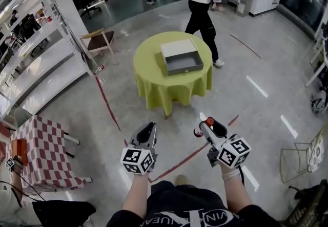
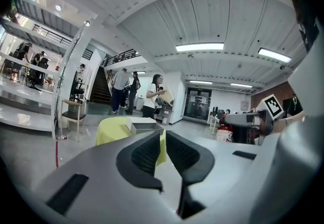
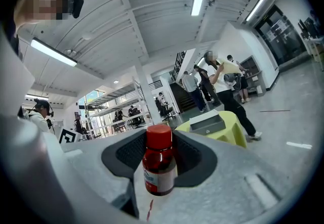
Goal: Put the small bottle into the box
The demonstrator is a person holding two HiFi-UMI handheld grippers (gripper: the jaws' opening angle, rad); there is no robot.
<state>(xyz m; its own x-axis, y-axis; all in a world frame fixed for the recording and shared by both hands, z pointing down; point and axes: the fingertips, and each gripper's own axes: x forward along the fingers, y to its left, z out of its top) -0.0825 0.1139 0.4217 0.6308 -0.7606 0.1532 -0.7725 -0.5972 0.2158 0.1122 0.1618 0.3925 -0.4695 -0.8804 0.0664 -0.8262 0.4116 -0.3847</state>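
**Small bottle held well short of the round table**

Small bottle (image 3: 159, 161), brown with a red cap and a white label, stands upright between the pads of the right gripper (image 1: 207, 127), which pinch its body from both sides. It is held over the bare floor on the near side of the round table (image 1: 154, 85), well apart from it. The table wears a yellow-green cloth, and an open grey box (image 1: 183, 62) lies on top of it, towards its far right, with a pale cream part just behind the grey tray.

The left gripper (image 1: 145, 133) hangs beside the right one, equally far on the near side of the table. Its pads stand close to each other with only a thin slit between them, and nothing sits in that slit.

A person in a white top and black trousers (image 1: 201, 3) stands just beyond the table. A red line (image 1: 106, 103) runs across the floor to the table's left, and a red-and-white checked table (image 1: 43, 149) stands farther left of it.
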